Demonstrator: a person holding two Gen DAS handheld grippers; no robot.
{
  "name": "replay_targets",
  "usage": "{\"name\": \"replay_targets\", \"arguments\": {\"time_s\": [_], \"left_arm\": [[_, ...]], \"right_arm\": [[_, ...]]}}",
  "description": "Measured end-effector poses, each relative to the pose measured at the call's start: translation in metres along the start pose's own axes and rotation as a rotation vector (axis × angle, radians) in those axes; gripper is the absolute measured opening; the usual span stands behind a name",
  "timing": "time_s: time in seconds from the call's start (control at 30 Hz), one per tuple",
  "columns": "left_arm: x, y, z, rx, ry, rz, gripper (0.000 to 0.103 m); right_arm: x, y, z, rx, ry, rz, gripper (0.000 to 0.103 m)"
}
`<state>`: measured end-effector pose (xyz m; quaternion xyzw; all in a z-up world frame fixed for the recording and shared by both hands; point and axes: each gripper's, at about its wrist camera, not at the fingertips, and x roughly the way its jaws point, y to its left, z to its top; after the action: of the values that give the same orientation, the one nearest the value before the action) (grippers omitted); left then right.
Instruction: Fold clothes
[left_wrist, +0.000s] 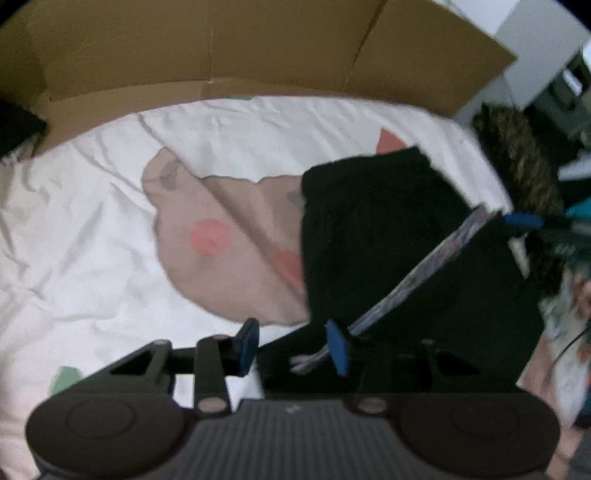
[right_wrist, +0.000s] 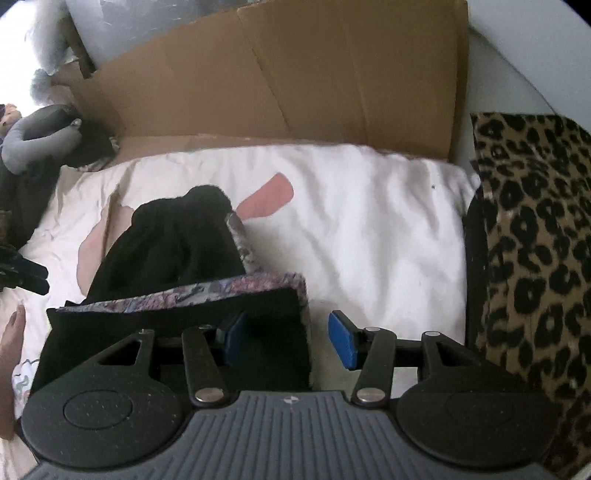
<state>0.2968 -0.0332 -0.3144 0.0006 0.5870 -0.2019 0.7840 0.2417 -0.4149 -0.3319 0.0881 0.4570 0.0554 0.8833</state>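
Leopard fabric (right_wrist: 532, 236) (right view only) flanks black garment (right_wrist: 177, 236).

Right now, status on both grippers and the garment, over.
Left gripper open over black garment's edge. Right gripper open, garment corner between its fingers. Garment part-folded on white sheet, patterned trim showing. Nothing in the way.

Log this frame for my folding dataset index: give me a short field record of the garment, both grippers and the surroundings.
surface: white bedsheet with pink and beige printed shapes
garment: black garment with a patterned purple-grey band along one edge, partly lifted off the sheet
left gripper: open, blue fingers either side of the band's corner
right gripper: open, the garment's corner lying between its fingers
backdrop: brown cardboard standing behind the sheet
right side: leopard-print fabric beside the sheet
fold state: not yet folded flat
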Motion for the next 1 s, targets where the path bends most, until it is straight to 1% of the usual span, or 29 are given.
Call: {"name": "replay_targets", "arguments": {"time_s": [0.03, 0.13, 0.23, 0.33, 0.4, 0.47, 0.53, 0.57, 0.67, 0.7, 0.73, 0.77, 0.8, 0.83, 0.87, 0.9, 0.93, 1.0], "left_arm": [[0.001, 0.002, 0.000, -0.015, 0.010, -0.013, 0.043], [0.009, 0.004, -0.001, -0.016, 0.035, -0.001, 0.043], [0.014, 0.008, -0.006, -0.010, 0.067, -0.010, 0.043], [0.013, 0.014, -0.012, -0.013, 0.068, -0.028, 0.049], [0.015, 0.018, -0.015, -0.012, 0.087, -0.024, 0.048], [0.015, 0.022, -0.019, -0.021, 0.098, -0.039, 0.048], [0.016, 0.026, -0.022, -0.029, 0.104, -0.063, 0.048], [0.018, 0.026, -0.024, -0.024, 0.112, -0.068, 0.048], [0.025, 0.024, -0.028, 0.005, 0.132, -0.073, 0.046], [0.026, 0.024, -0.029, 0.014, 0.131, -0.078, 0.045], [0.026, 0.023, -0.030, 0.023, 0.130, -0.087, 0.043], [0.026, 0.022, -0.031, 0.033, 0.125, -0.094, 0.038], [0.026, 0.023, -0.032, 0.039, 0.118, -0.096, 0.033], [0.026, 0.023, -0.032, 0.042, 0.110, -0.095, 0.032], [0.028, 0.024, -0.032, 0.038, 0.108, -0.094, 0.029], [0.029, 0.026, -0.033, 0.035, 0.106, -0.095, 0.016], [0.030, 0.027, -0.033, 0.028, 0.106, -0.101, 0.009], [0.028, 0.030, -0.032, 0.013, 0.089, -0.107, 0.004]], "right_arm": [[0.002, -0.002, -0.001, 0.009, -0.002, -0.003, 0.056], [0.007, -0.005, -0.004, 0.035, 0.022, 0.014, 0.055], [0.009, -0.005, -0.004, 0.028, 0.023, 0.025, 0.055], [0.011, -0.003, -0.002, 0.019, 0.023, 0.033, 0.054], [0.013, -0.002, -0.002, 0.013, 0.023, 0.038, 0.053], [0.015, -0.001, -0.001, 0.007, 0.023, 0.044, 0.049], [0.016, 0.000, 0.000, 0.001, 0.023, 0.049, 0.043], [0.017, 0.000, 0.001, -0.002, 0.023, 0.052, 0.040], [0.019, 0.001, 0.002, -0.011, 0.023, 0.059, 0.037], [0.019, 0.001, 0.002, -0.010, 0.021, 0.057, 0.034], [0.019, 0.001, 0.002, -0.010, 0.020, 0.056, 0.028], [0.019, 0.001, 0.003, -0.009, 0.018, 0.055, 0.025], [0.019, 0.001, 0.003, -0.009, 0.017, 0.054, 0.017], [0.018, 0.000, 0.003, -0.009, 0.015, 0.053, 0.012], [0.018, 0.000, 0.004, -0.008, 0.014, 0.052, 0.011], [0.018, 0.000, 0.004, -0.008, 0.012, 0.051, 0.007], [0.018, 0.000, 0.004, -0.007, 0.010, 0.050, 0.007], [0.017, 0.000, 0.004, -0.006, 0.003, 0.049, 0.006]]}}
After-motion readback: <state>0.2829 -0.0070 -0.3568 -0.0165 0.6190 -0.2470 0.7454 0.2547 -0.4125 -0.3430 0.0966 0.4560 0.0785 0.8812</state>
